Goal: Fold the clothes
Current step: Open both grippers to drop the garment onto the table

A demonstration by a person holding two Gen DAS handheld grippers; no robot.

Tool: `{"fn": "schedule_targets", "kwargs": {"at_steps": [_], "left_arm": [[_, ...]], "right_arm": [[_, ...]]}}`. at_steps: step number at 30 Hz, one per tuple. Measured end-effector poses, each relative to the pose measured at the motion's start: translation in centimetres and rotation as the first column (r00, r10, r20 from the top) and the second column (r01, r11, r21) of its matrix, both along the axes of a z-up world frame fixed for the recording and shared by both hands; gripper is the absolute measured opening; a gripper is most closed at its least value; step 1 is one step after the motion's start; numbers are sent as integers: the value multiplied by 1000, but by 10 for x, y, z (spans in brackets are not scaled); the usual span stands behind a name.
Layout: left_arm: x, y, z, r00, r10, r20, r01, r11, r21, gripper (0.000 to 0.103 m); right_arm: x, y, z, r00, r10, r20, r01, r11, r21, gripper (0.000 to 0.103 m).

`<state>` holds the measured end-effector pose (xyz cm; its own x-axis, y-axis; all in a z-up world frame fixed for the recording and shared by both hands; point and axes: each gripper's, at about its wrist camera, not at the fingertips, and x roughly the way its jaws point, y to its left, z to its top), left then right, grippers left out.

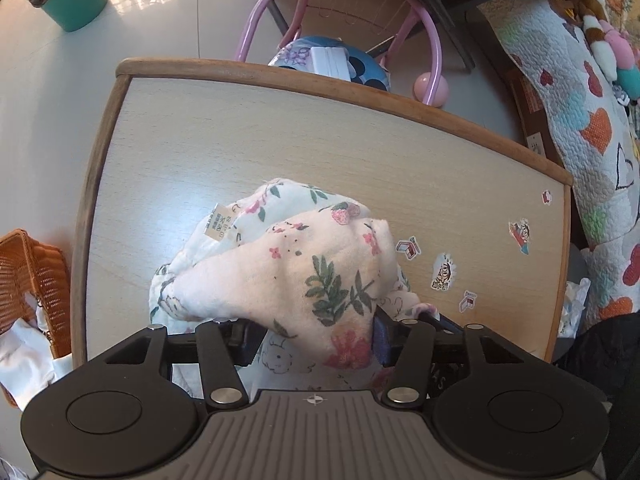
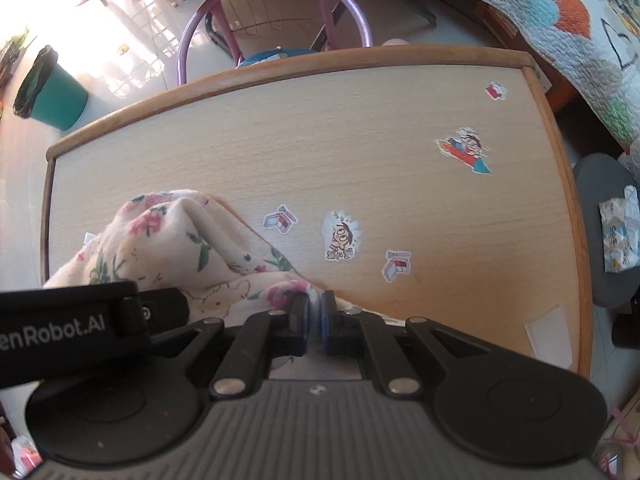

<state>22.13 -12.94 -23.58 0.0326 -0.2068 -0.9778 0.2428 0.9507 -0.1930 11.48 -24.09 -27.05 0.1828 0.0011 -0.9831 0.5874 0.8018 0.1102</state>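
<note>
On the counter [image 2: 360, 160], near its front edge, a floral garment [image 1: 304, 264] lies bunched in a heap with no clear long axis. The right gripper [image 2: 315, 312] is clamped on its right-hand edge; the left gripper [image 1: 316, 340] sits spread wide with cloth draped between its fingers. Cartoon stickers [image 2: 340, 236] dot the wood; a pink chair [image 2: 280, 8] stands behind.
</note>
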Motion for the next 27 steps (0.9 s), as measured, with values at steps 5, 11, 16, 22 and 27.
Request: {"fn": "schedule_targets", "kwargs": {"at_steps": [5,11,16,22,27], "left_arm": [[-7,5,20,999,17,29,-17,1000,12,55],[-26,28,56,997,61,36,-62,998,14,55],[-51,52,87,997,70,36,-70,997,25,55],[-88,84,117,996,87,4,-87,996,33,55],[-119,109,134,996,88,-9,-87,996,31,55]], "right_arm": [[-10,0,27,1000,-13,18,13,1000,-12,11],[-25,6,64,1000,17,24,-16,999,-42,21],[-45,12,93,999,34,21,-33,998,-52,23],[-71,27,124,999,45,11,-44,998,-40,24],[-99,49,142,997,73,0,-73,997,-32,24]]}}
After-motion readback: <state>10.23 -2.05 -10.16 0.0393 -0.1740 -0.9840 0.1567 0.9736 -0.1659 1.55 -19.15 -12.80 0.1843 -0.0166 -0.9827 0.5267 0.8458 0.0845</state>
